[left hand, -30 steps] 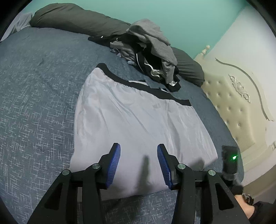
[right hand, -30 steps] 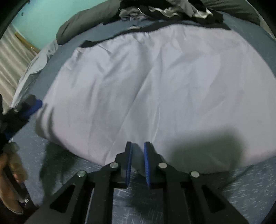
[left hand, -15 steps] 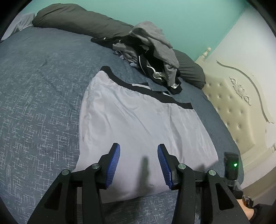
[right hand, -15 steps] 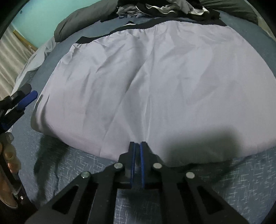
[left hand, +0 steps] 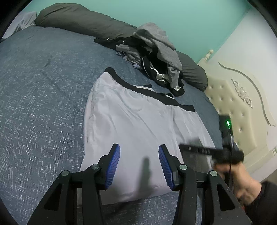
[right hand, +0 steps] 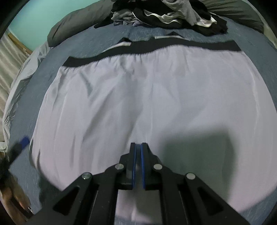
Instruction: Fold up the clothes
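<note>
Pale lilac shorts (left hand: 135, 124) with a black waistband (left hand: 166, 98) lie flat on the blue-grey bedspread (left hand: 43, 103). They also fill the right wrist view (right hand: 147, 103). My left gripper (left hand: 139, 152) is open and empty, hovering over the shorts' near edge. My right gripper (right hand: 138, 145) is shut, its pads together low over the shorts' near part; I cannot tell whether any fabric is pinched. The right gripper's body shows blurred in the left wrist view (left hand: 211, 152), held by a hand.
A pile of grey and black clothes (left hand: 155, 57) lies beyond the waistband, in front of dark grey pillows (left hand: 83, 22). A cream tufted headboard (left hand: 242, 103) stands at the right. The teal wall (left hand: 173, 13) is behind.
My right gripper closed fully and moved forward over the shorts. In the left wrist view it swung in from the right. My left gripper stayed open and drew back slightly.
</note>
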A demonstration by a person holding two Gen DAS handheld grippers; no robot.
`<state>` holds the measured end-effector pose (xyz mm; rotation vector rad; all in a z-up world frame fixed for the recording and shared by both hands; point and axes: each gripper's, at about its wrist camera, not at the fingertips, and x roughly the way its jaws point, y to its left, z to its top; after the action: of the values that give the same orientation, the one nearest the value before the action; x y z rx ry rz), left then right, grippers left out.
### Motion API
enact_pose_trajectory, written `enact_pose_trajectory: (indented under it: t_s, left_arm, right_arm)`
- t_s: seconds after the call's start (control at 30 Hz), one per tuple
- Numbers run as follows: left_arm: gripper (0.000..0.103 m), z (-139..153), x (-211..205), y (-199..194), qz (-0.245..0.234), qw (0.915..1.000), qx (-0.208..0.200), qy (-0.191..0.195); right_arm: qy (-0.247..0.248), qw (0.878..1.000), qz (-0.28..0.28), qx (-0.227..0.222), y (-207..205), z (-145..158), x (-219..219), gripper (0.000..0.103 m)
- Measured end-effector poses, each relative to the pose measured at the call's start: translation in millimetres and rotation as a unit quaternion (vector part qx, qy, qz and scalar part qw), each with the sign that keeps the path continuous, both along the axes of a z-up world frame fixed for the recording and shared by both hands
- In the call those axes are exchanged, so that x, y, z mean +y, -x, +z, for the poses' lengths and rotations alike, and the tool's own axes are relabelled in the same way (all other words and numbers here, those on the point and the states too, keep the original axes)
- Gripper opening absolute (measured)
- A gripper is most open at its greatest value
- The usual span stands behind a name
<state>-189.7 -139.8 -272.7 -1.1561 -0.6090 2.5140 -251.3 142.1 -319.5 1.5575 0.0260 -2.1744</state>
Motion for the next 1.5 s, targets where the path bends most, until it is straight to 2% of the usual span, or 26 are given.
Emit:
enact_pose_trajectory:
  t_s: [0.1, 0.27, 0.33, 0.43, 0.7, 1.03, 1.17, 1.33, 1.5]
  left_arm:
    - [0.052, -2.4, 1.1, 0.9, -0.002, 1.0, -0.003, 0.0]
    - [0.052, -4.0, 0.3, 0.9, -0.004, 1.0, -0.004, 0.0]
    - [0.052, -4.7, -0.7, 1.2, -0.004, 1.0, -0.005, -0.001]
    - [0.053, -6.4, -1.9, 1.5, -0.003, 1.0, -0.008, -0.002]
    - [0.053, -10.4, -2.8, 0.9, -0.002, 0.9999, -0.012, -0.003]
    - [0.053, -12.3, -5.1, 2.0, 0.003, 0.9999, -0.016, -0.003]
    - [0.054, -8.4, -8.5, 1.8, 0.006, 0.9996, -0.015, -0.024]
    - [0.055, -8.1, -10.6, 0.9, 0.018, 0.9995, -0.019, -0.016]
    - [0.058, -3.5, -12.4, -1.0, 0.024, 0.9993, -0.019, -0.02]
  right_arm:
    - [-0.014, 1.0, -0.007, -0.008, 27.8, -1.6, -7.7, 0.004]
    - [-0.027, 1.0, -0.013, 0.004, 63.4, 2.0, -27.2, 0.004]
    - [-0.026, 1.0, -0.018, 0.004, 72.6, 4.9, -16.9, 0.004]
    - [-0.02, 0.999, -0.026, 0.009, 97.0, 2.2, -23.6, 0.004]
    - [-0.026, 0.999, -0.012, 0.037, 144.0, -4.5, -63.0, 0.004]
    - [0.002, 0.999, -0.018, 0.038, 149.0, 3.6, -56.7, 0.002]
    - [0.014, 0.999, -0.021, 0.038, 151.0, 6.8, -54.2, 0.002]
    - [0.069, 0.996, -0.039, 0.047, 94.1, 27.4, -1.9, 0.002]
    - [0.111, 0.991, -0.06, 0.051, 29.6, 35.7, 55.0, 0.002]
